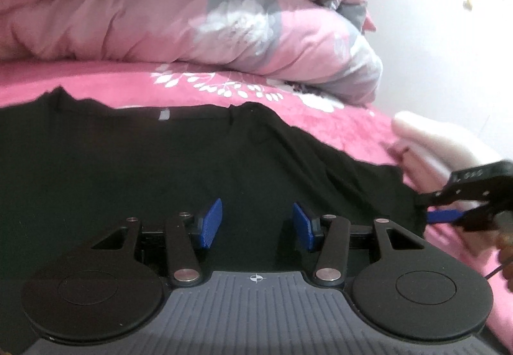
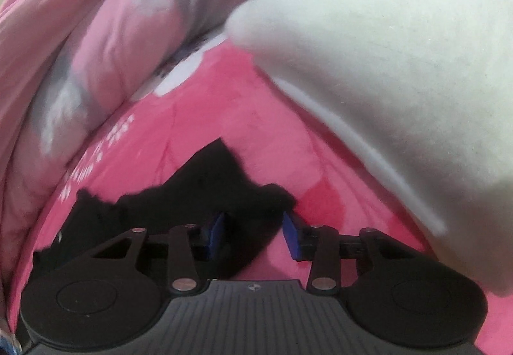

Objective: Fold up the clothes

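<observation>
A black garment [image 1: 144,169] lies spread flat on a bed covered by a pink sheet [image 1: 112,82] with a white leaf print; the garment's neckline, with a small pale label, faces the far side, and the cloth fills the left and middle of the left wrist view. Behind it a bunched pink quilt [image 1: 160,18] with grey and white flowers is heaped along the far side of the bed. The left tool [image 1: 257,225] hangs over the middle of the garment, its blue pads [image 1: 212,222] standing partly apart with only the flat cloth showing beyond them, and nothing is pinched between them. Further right the garment narrows to a sleeve end at the edge of the sheet, and there the right tool [image 1: 431,210] comes in from the side, its black fingers and one blue pad at the sleeve's tip. In the right wrist view that same tool [image 2: 253,236] has its pads roughly half apart, with a fold of the black cloth lying in the gap; the picture is blurred and I cannot tell whether the pads press on it, though they look clear of it. To the right of the sleeve a folded white cloth [image 2: 400,66] rests on the pink sheet, near the garment.
</observation>
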A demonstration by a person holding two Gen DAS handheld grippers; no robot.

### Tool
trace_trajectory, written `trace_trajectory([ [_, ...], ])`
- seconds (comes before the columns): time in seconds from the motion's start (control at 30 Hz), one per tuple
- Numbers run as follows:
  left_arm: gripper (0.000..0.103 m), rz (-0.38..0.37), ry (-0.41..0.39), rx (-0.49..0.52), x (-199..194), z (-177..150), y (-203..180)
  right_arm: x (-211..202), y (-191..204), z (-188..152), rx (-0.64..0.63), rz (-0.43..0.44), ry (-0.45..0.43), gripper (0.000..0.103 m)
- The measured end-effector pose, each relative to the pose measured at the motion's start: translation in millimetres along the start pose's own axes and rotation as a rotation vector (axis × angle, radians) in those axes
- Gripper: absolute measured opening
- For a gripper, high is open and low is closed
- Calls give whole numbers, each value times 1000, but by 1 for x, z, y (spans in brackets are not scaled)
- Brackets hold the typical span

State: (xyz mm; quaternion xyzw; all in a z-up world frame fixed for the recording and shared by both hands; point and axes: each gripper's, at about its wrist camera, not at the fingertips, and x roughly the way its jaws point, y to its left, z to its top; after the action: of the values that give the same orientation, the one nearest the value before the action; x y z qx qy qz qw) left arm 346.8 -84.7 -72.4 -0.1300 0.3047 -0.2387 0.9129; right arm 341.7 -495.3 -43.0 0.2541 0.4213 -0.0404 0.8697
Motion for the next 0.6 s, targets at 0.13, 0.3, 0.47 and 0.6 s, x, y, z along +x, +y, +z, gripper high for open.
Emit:
trace_trajectory([
  [0.13, 49, -45, -5, -61, -1, 1, 10, -18, 21, 1, -155, -79, -105, 42],
  [0.3, 50, -62, -10, -79, -1, 1, 12, -1, 55, 21, -408, -75, -90, 45],
  [0.47, 51, -79, -13, -96, -1, 0, 15, 42, 59, 46, -461, -73, 12, 45],
  [0.6, 51, -82, -14, -98, -1, 0, 16, 51, 63, 45, -489, -26, 68, 17],
])
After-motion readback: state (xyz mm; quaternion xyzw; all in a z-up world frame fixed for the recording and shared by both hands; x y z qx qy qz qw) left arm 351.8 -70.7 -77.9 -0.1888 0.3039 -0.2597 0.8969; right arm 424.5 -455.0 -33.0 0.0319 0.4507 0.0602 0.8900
